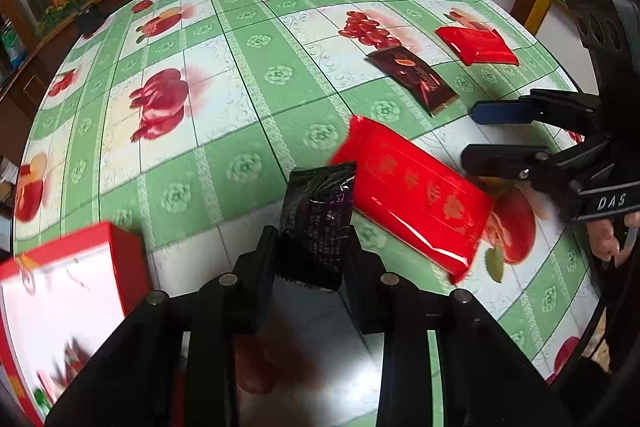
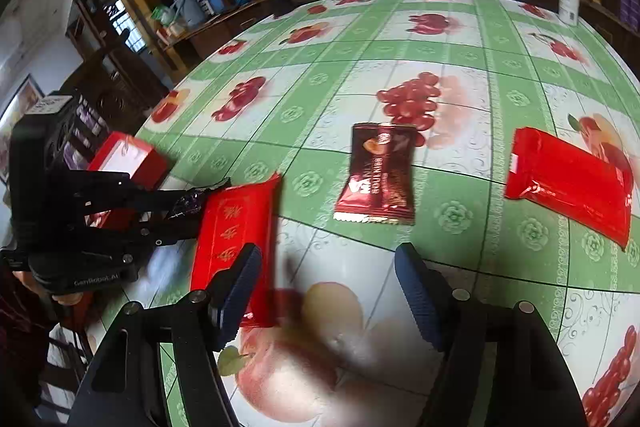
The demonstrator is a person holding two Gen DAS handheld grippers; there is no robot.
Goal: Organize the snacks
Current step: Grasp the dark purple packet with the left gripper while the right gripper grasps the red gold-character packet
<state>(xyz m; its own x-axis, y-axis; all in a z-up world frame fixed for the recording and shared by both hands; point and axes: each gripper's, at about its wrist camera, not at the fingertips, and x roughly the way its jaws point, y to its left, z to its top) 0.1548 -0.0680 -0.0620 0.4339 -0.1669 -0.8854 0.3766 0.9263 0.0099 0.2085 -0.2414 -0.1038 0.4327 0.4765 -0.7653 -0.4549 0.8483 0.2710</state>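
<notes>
Even, bright indoor light fills the room, and the glossy bench (image 1: 248, 75) throws back soft glare. Both fisheye views bend the bench into a dome, with dark corners around the round picture edge. In the left wrist view the red box (image 1: 68, 291) at the lower left is smeared by motion blur. In the right wrist view the near red packet (image 2: 236, 239) is blurred, and the bench between the claw's fingers is out of focus.

Both wrist views look low, forward across the tablecloth (image 1: 248, 75), apparently converging; both show the brown packet (image 2: 376, 175).
</notes>
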